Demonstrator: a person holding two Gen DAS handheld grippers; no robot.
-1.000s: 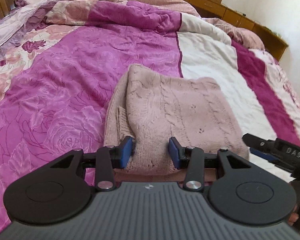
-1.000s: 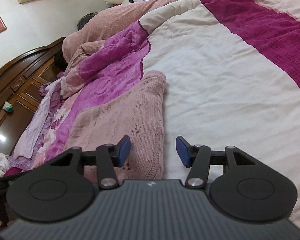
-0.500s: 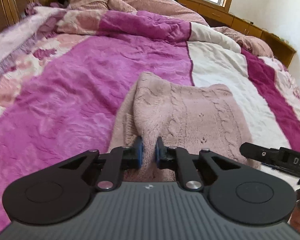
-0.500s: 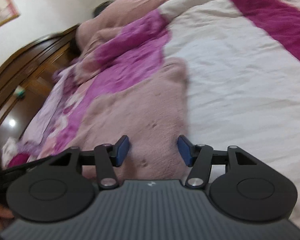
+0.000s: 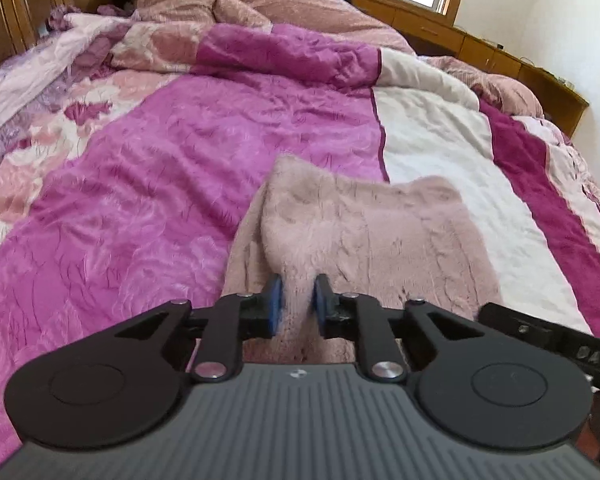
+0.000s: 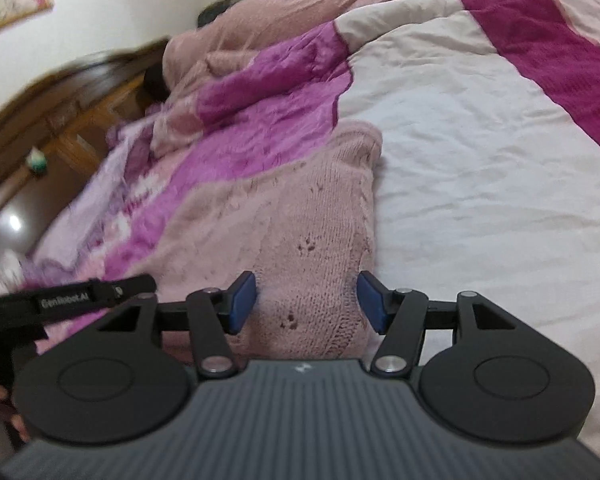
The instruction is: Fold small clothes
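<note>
Lying on the bedspread (image 5: 204, 184), right across the seam where its magenta panel meets the white one, the pink knitted garment (image 5: 380, 232) is already doubled over itself. The left gripper (image 5: 294, 302) is pinching a bunched ridge of knit at the garment's near edge; its jaws, nearly together, have just been easing apart a little, yet the wool is still filling the gap. The right gripper (image 6: 306, 300) is hovering about half open over the garment's near right corner, straddling the knit without pressing on it. Judging by its fuzzy, slumping look, the garment is light, soft and stretchy, unlikely to slip but prone to sagging. Taking hold at both near corners, through all layers, is looking like the safest way to carry the fold over.
</note>
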